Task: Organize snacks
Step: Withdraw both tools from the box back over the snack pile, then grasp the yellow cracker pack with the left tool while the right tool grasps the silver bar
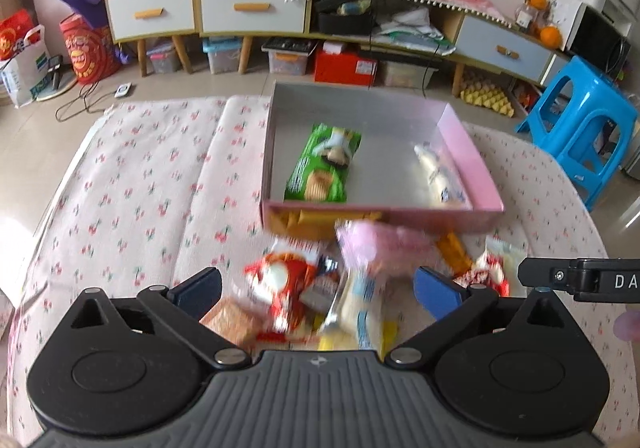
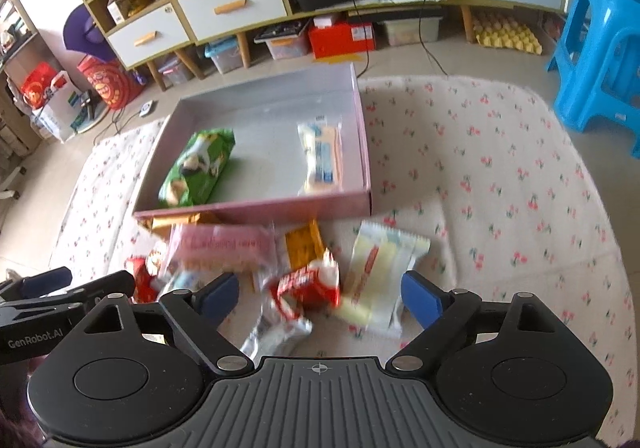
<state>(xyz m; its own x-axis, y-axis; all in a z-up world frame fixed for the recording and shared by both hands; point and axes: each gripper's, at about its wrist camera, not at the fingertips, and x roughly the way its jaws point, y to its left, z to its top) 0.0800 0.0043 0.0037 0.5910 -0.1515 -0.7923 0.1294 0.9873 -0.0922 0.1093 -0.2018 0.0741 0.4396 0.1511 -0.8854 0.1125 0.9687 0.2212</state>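
A pink box [image 1: 468,139] [image 2: 366,151] lies on the cherry-print cloth, holding a green biscuit pack [image 1: 322,163] [image 2: 198,167] and a white-and-blue snack pack [image 1: 440,175] [image 2: 322,155]. In front of it is a loose pile: a pink packet [image 1: 376,244] [image 2: 224,246], red-and-white packets [image 1: 286,284] [image 2: 308,284], orange bars [image 2: 306,246] and a pale yellow wafer pack [image 2: 380,276]. My left gripper [image 1: 316,290] hovers open over the pile's left part, nothing pinched. My right gripper [image 2: 320,298] hovers open over the red packet and wafer pack, gripping nothing.
The other gripper's black arm shows at the right edge of the left wrist view [image 1: 580,278] and the left edge of the right wrist view [image 2: 60,296]. A blue stool [image 1: 580,127] [image 2: 600,39] stands to the right. Cabinets with drawers [image 1: 252,7] line the far wall.
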